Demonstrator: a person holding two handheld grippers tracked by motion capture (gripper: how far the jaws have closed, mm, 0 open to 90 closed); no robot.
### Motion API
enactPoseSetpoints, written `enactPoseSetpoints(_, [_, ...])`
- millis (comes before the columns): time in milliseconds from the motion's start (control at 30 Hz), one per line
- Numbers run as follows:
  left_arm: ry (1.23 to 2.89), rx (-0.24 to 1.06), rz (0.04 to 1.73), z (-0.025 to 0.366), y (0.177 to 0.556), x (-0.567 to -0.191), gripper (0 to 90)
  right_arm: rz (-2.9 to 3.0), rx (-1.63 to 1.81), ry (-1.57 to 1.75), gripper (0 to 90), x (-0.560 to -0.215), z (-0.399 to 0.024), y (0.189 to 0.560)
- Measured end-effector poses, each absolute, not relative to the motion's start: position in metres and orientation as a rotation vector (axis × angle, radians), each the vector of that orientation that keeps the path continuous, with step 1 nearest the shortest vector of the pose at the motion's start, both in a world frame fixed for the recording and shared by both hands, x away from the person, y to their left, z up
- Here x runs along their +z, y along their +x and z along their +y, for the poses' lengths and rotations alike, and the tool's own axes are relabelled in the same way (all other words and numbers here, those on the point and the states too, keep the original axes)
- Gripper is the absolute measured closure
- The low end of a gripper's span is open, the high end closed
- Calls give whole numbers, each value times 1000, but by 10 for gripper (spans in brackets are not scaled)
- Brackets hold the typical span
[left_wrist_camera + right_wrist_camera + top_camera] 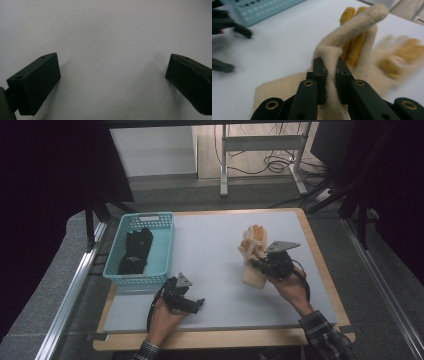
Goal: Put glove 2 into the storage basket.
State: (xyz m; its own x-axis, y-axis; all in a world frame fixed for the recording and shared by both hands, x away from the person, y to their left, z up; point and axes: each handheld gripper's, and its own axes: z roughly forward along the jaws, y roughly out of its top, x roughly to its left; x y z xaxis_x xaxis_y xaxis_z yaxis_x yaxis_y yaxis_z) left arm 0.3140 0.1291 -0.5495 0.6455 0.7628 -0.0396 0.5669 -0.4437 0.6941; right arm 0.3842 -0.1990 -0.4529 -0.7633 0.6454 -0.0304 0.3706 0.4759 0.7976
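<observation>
A cream glove (252,255) with orange fingertips lies on the right half of the table. My right gripper (260,262) is shut on a pinched fold of it. In the right gripper view the cream glove (332,53) bunches up between the two black pads of my right gripper (331,82), with its orange fingers rising behind. My left gripper (196,305) rests near the table's front left, open. Its jaws (112,82) stand wide apart over bare white table. A pair of black gloves (136,251) lies inside the teal basket (165,251).
The teal basket stands at the table's left edge, close behind my left hand. The white mat (210,255) spans the wooden table between the two hands. Beyond the far edge are a desk frame and cables (270,165) on the floor.
</observation>
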Motion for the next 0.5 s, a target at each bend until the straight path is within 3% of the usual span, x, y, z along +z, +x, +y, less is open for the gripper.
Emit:
enactPoseSetpoints(367, [2177, 364, 1027, 129, 314, -549, 0, 2572, 1194, 732, 769, -496, -130, 367])
enactPoseSetpoints(500, [2180, 366, 1025, 130, 314, -549, 0, 2643, 1184, 683, 585, -502, -119, 361])
